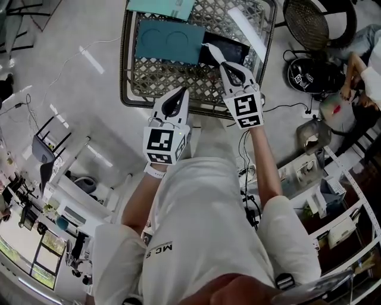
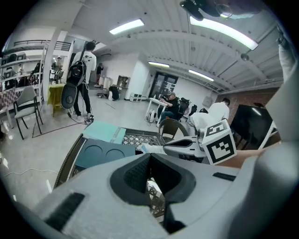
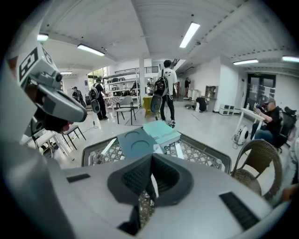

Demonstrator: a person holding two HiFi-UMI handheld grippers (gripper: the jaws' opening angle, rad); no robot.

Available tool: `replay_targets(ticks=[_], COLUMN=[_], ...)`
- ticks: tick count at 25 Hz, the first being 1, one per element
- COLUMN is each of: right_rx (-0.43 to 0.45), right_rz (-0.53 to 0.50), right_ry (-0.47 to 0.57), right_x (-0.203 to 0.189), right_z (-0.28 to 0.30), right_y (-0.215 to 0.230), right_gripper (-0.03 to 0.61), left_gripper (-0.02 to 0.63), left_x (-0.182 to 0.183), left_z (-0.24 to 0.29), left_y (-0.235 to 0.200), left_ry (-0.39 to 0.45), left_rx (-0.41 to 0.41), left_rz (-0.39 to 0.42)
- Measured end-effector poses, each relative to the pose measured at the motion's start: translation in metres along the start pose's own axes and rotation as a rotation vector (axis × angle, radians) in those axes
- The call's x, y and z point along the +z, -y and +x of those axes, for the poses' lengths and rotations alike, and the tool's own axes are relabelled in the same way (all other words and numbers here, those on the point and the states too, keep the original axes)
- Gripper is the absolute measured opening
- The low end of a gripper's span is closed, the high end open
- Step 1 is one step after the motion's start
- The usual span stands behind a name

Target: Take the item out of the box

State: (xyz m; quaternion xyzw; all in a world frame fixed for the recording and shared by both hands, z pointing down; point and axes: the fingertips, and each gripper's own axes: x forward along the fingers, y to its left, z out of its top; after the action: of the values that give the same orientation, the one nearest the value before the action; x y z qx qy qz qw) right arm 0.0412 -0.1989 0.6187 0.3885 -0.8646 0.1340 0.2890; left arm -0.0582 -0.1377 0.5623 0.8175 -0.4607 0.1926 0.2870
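A metal lattice table (image 1: 172, 80) carries a dark teal tray (image 1: 168, 40) with two round recesses, a light teal lid (image 1: 161, 7) and a dark box (image 1: 229, 50). My right gripper (image 1: 209, 47) reaches over the table to the box's left edge. It is shut on a thin white item (image 2: 148, 149), which shows edge-on between the jaws (image 3: 154, 184). My left gripper (image 1: 181, 90) hovers over the table's near rim, shut with nothing in it. The left gripper view shows the tray (image 2: 105, 154) and the right gripper (image 2: 161, 148) ahead.
A wicker chair (image 1: 312, 21) stands at the table's far right corner, with a seated person (image 1: 363, 65) beyond it. Cables and a round black device (image 1: 309, 74) lie on the floor to the right. Shelving (image 1: 333, 202) runs along the right. People stand in the background (image 3: 163, 88).
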Motion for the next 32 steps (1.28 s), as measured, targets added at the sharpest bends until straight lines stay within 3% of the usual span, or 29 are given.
replay_targets(ticks=[20, 32], right_rx=[-0.110, -0.169], right_rz=[-0.009, 0.016], right_ry=[0.210, 0.277], right_x=[0.122, 0.131], right_z=[-0.135, -0.182], right_y=[-0.018, -0.038], right_gripper=[0.014, 0.014], left_gripper=[0.025, 0.025], left_x=[0.092, 0.106], left_z=[-0.080, -0.114], left_y=[0.022, 0.020], left_ry=[0.181, 0.256], left_rx=[-0.013, 0.021], left_rz=[0.045, 0.045])
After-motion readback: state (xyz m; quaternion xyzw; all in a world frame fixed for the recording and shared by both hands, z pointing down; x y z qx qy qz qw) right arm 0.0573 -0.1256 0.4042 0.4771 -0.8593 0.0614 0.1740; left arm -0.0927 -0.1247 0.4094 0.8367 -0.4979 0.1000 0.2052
